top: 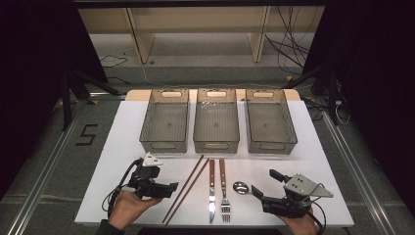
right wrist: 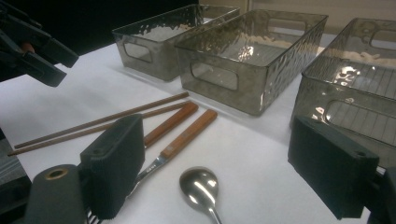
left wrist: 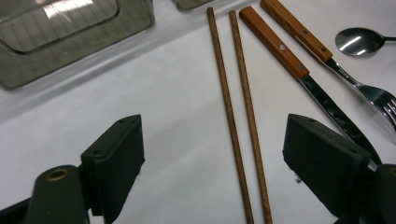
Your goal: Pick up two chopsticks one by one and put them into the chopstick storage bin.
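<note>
Two wooden chopsticks (left wrist: 238,121) lie side by side on the white table (top: 122,137), slanting, just left of the knife (top: 212,191) and the fork (top: 224,193), with a spoon (top: 241,187) further right. The left hand-held gripper (top: 169,190) is nearest to them, hovering just to their left, jaws spread wide and nothing between the pads; in its own view the chopsticks run up the gap between the two black jaws but lower down on the table, not touched. The right hand-held gripper (top: 264,185) sits by the spoon, also released, jaws apart and empty, with the spoon bowl lying below the gap. Behind the cutlery are three smoky clear bins (top: 217,120) in a row, well apart from the chopsticks. Both hands come in from the bottom edge.
</note>
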Demonstrator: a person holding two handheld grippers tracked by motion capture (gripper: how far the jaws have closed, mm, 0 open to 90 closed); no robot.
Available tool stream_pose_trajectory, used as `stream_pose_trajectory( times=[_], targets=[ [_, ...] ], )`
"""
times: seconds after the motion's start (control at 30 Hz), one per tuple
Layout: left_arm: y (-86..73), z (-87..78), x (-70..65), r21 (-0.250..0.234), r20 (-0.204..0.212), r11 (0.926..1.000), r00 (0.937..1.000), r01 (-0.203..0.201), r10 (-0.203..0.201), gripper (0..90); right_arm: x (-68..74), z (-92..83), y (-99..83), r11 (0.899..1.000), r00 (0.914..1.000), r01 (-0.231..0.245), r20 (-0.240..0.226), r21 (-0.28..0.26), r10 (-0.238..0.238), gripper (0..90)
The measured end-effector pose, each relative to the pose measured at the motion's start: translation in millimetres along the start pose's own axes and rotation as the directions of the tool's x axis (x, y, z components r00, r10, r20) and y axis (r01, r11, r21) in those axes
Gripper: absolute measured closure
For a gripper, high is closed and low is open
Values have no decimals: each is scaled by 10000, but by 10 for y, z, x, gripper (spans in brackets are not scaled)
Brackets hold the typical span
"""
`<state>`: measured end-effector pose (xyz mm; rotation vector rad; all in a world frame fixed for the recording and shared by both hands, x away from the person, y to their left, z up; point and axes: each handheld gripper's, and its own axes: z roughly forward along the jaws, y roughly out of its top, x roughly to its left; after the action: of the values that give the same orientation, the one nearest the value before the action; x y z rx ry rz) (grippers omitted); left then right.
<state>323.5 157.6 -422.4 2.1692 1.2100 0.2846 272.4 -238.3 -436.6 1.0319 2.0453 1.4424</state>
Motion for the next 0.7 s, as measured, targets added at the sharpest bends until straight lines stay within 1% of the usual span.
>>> stream_pose_trajectory(
  times=[0.03,0.07,0.1,0.13,0.17,0.23,0.27,0.3,0.4,0.47,0.5,0.53,0.57,0.67,0.7],
  targets=[
    [14,17,2,103,-21,9999,10000,74,-74,205,0,0,0,10000,10000,0,0,0,0,194],
    [40,47,13,518,-80,9987,10000,-17,22,207,0,1,-2,10000,10000,17,-13,30,-17,194],
    [40,47,13,518,-80,9987,10000,-17,22,207,0,1,-2,10000,10000,17,-13,30,-17,194],
    [57,79,3,819,-151,9966,9998,-112,124,207,2,3,-1,10000,10000,46,-23,52,-46,194],
    [57,79,3,819,-151,9966,9998,-112,124,210,2,3,-1,10000,10000,46,-23,52,-46,194],
    [78,105,-10,1115,-190,9936,9996,-202,224,211,7,3,-1,10000,10000,52,-35,63,-51,194],
    [98,148,-34,1274,-246,9915,9993,-252,286,213,8,4,-1,10000,10000,55,-38,68,-55,194],
    [98,148,-34,1274,-246,9915,9993,-252,286,215,8,4,-1,10000,10000,55,-38,68,-55,194],
    [115,214,-69,1691,-443,9844,9974,-481,563,218,12,5,-1,9999,9999,104,-30,92,-103,194],
    [117,279,-92,2164,-316,9740,9967,-666,752,232,21,7,-1,9998,9999,166,-14,114,-166,194],
    [117,279,-92,2164,-316,9740,9967,-666,752,240,21,7,-1,9998,9999,166,-14,114,-166,194],
    [123,309,-109,2286,-245,9710,9967,-701,777,244,23,9,-1,9998,9999,161,-24,130,-161,194],
    [123,309,-109,2286,-245,9710,9967,-701,777,251,23,9,-1,9998,9999,161,-24,130,-161,194],
    [137,348,-125,2399,-169,9677,9963,-773,838,278,28,8,0,9998,9998,172,-48,116,-171,195],
    [143,361,-128,2493,-178,9652,9961,-790,862,278,28,8,0,9998,9998,172,-48,116,-171,195]
  ],
)
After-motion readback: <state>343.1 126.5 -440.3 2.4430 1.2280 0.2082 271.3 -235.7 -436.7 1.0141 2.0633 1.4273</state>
